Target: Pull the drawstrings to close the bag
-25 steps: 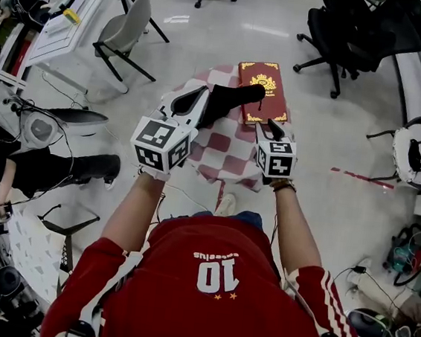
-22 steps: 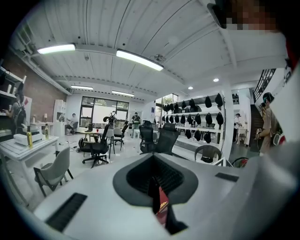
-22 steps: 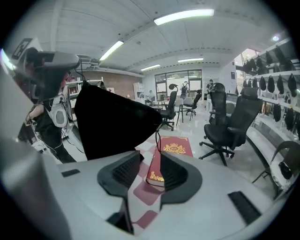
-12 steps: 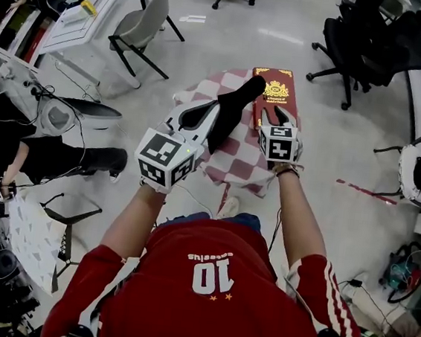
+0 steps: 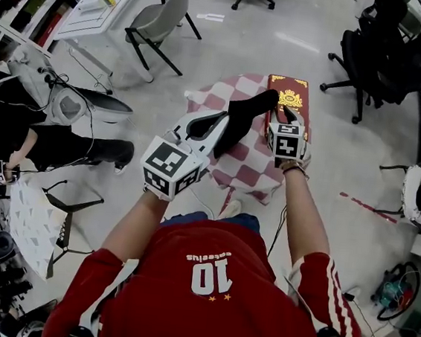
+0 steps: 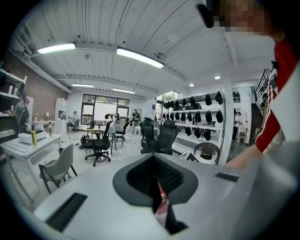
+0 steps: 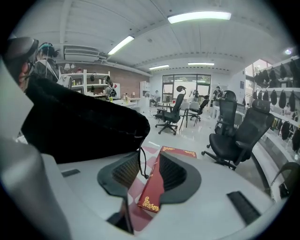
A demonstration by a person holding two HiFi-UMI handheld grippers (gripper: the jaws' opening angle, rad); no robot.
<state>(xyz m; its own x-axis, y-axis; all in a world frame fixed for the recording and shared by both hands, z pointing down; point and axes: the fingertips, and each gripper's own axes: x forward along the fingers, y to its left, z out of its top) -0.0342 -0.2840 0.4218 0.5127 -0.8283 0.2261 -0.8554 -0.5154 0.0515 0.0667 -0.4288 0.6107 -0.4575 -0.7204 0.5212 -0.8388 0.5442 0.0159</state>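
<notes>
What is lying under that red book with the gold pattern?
A red-and-white checked cloth lies under the red book. What the cloth itself drapes over is covered.

Your left gripper (image 5: 222, 126) is near and to the left; your right gripper (image 5: 286, 117) is just to its right, a little farther off. The bag (image 5: 247, 114) hangs at the left gripper's tip, between the two, above a cloth (image 5: 250, 164). Its drawstring (image 7: 140, 164) drops between the right gripper's jaws. A book (image 5: 291, 98) lies on the cloth's far right part, beyond the right gripper. Far left, a chair (image 5: 162, 20) stands beside a desk (image 5: 101, 3). Far right is an office chair (image 5: 371, 61).
</notes>
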